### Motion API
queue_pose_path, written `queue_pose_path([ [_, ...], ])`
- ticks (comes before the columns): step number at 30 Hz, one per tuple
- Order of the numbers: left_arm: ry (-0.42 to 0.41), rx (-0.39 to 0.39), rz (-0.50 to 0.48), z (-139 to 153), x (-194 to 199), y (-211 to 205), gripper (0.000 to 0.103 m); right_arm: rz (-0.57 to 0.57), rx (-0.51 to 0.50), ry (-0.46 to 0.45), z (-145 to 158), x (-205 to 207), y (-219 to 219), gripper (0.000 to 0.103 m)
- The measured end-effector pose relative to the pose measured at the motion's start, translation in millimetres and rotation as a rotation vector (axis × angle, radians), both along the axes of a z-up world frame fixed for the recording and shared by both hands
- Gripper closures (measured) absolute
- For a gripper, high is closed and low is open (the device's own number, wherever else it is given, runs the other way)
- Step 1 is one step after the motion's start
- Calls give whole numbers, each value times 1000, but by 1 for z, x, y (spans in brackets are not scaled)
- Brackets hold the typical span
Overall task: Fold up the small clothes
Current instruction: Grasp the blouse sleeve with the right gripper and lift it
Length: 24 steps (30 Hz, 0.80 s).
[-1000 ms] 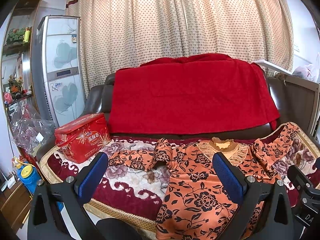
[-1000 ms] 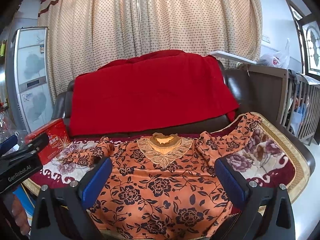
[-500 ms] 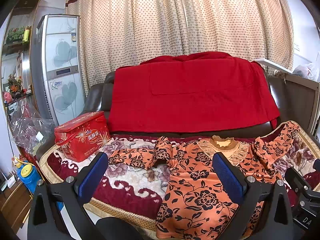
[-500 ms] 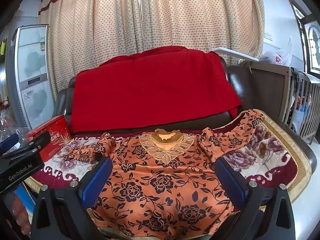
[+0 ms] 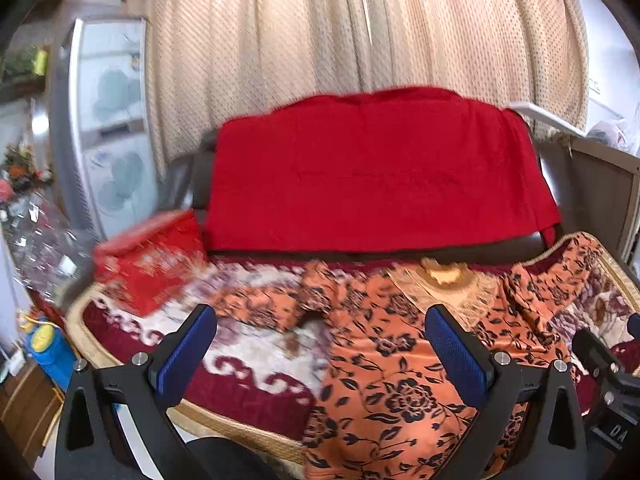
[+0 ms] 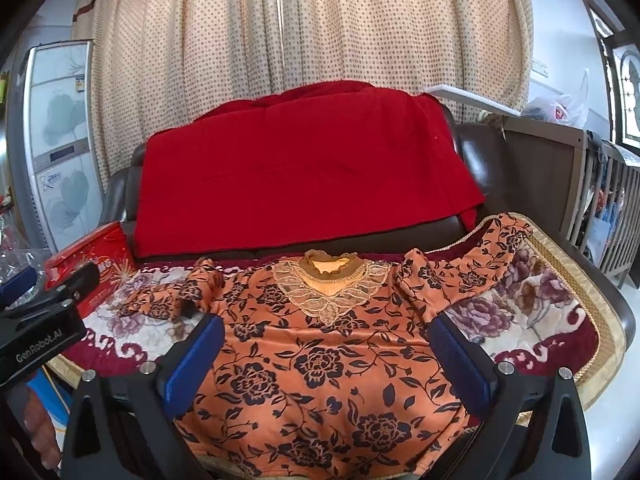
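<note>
On the sofa seat, an orange blouse (image 6: 320, 364) with black flowers lies spread flat, front up, over a flowered blanket (image 6: 540, 312), its lace collar (image 6: 330, 280) toward the sofa back. One sleeve (image 6: 168, 300) lies bunched beside the blouse on the side of a red box (image 6: 100, 256), which stands on the blanket near the sofa's end; the other sleeve (image 6: 472, 256) reaches out toward the blanket's gold-trimmed far edge. Behind the blouse a red cloth (image 6: 300, 172) drapes the sofa back (image 6: 476, 152), with a dotted curtain (image 6: 304, 32) beyond. Above the blouse's lower half, the right gripper (image 6: 322, 354) hovers with its jaws wide apart and nothing between them. Over the blouse's box-side edge, the left gripper (image 5: 320, 344) is likewise spread wide and empty; its view is blurred.
</note>
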<state>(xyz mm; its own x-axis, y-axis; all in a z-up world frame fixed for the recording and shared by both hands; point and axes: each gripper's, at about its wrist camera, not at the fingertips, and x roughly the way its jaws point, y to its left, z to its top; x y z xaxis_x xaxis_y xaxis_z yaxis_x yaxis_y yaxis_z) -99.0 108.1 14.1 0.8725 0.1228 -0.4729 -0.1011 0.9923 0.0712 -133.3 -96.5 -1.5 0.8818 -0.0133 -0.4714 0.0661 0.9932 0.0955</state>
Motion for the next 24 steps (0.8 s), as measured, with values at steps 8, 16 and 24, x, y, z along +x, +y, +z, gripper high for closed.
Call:
queue_pose_path([
  [8, 284, 14, -75, -89, 146, -35, 0, -76, 156, 118, -58, 96, -99, 0],
  [16, 382, 90, -90, -169, 256, -99, 0, -396, 514, 161, -150, 191, -308, 0],
  [24, 414, 140, -218, -207, 279, -123, 0, -547, 657, 31, -180, 263, -420, 33],
])
